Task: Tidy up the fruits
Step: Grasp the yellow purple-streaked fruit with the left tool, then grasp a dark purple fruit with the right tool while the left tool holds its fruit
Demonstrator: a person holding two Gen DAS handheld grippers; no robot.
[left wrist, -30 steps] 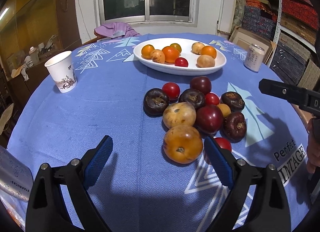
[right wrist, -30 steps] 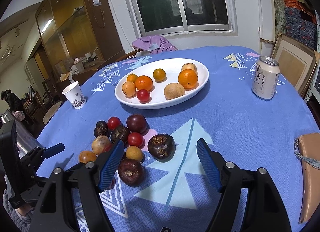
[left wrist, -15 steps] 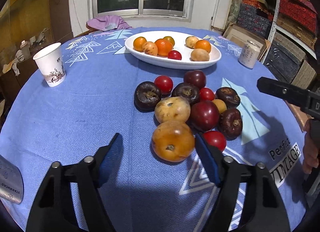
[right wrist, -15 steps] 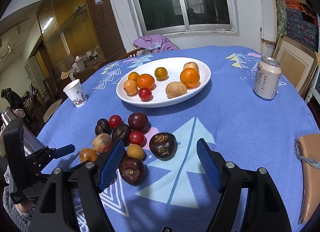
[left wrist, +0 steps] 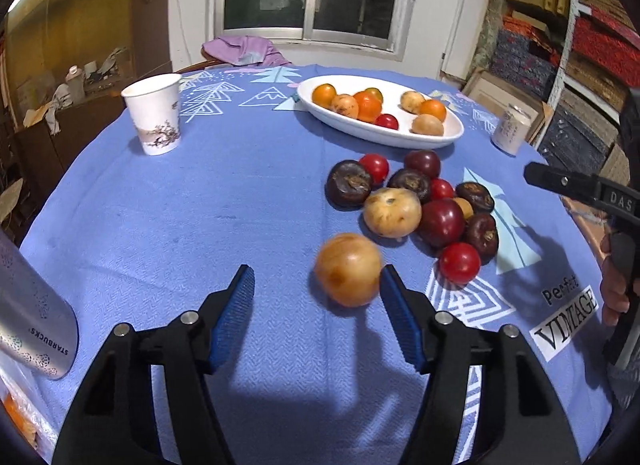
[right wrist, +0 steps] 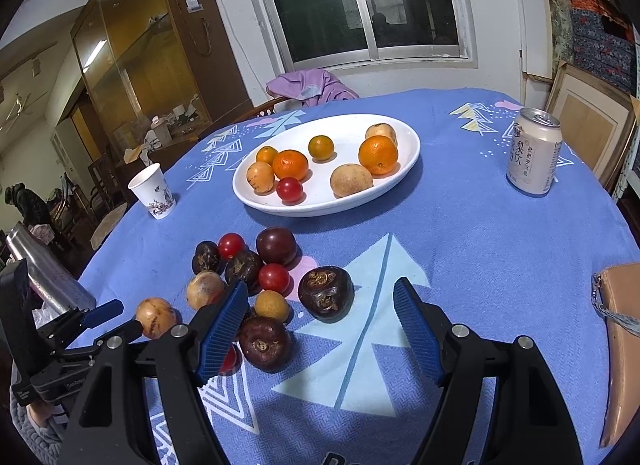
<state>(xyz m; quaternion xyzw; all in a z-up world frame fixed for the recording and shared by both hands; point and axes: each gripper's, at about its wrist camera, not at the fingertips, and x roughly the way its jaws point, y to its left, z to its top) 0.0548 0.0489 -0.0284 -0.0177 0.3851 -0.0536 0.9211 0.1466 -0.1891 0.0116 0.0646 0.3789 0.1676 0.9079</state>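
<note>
The tan-orange fruit point(left wrist: 347, 269) lies on the blue cloth of the counter point(left wrist: 224, 201), a little apart from the loose pile of fruits point(left wrist: 420, 205) behind it. It sits ahead of the left claw point(left wrist: 316, 313), close by the right-hand pad point(left wrist: 396, 317) and well clear of the other; the jaws have just been closing, yet they stand spread and pinch nothing. It looks blurred. Farther back, a white plate point(left wrist: 448, 137) holds 7 fruits. A paper cup point(left wrist: 154, 119) stands to the left, a drink can point(left wrist: 512, 133) to the right. The right claw point(right wrist: 320, 329) hangs spread above a dark brown fruit point(right wrist: 326, 293), without touching it.
</note>
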